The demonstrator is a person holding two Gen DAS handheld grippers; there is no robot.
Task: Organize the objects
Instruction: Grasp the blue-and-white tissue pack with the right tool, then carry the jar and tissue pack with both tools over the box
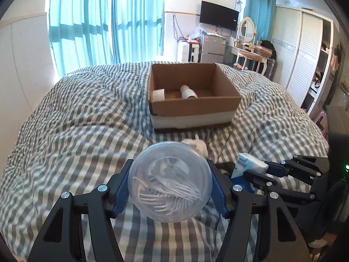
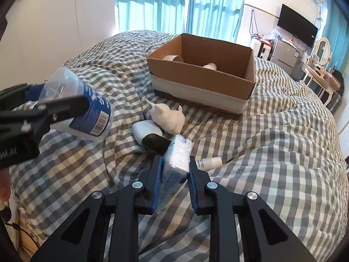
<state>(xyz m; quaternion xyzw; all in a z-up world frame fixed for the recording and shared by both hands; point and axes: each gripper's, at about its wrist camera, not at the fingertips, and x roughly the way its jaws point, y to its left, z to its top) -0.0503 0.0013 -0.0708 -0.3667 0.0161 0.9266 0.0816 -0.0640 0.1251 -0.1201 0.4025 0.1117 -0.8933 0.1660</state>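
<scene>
A clear round tub (image 1: 170, 183) of white picks, blue-labelled, is held off the checked quilt at near left; a blue-and-white tissue pack (image 2: 175, 163) stands clamped on edge near centre; a white animal figure (image 2: 168, 118), a white-and-black device (image 2: 148, 134) and a small white bottle (image 2: 208, 162) lie on the quilt before the open cardboard box (image 2: 202, 87), which holds a tape roll (image 1: 158, 95) and a white bottle (image 1: 188, 91) lying on its side.

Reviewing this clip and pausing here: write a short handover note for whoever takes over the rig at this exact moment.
Left gripper: shut on the clear jar of floss picks, held above the bed.
Right gripper: shut on the tissue pack, fingers pressing both sides.
Cardboard box sits on the checked duvet; already inside: tape roll and white bottle.
Left on the bed: white cat figure, white case, small white tube.
Next, probably: drop both held items into the box, then fetch the rest.
</scene>
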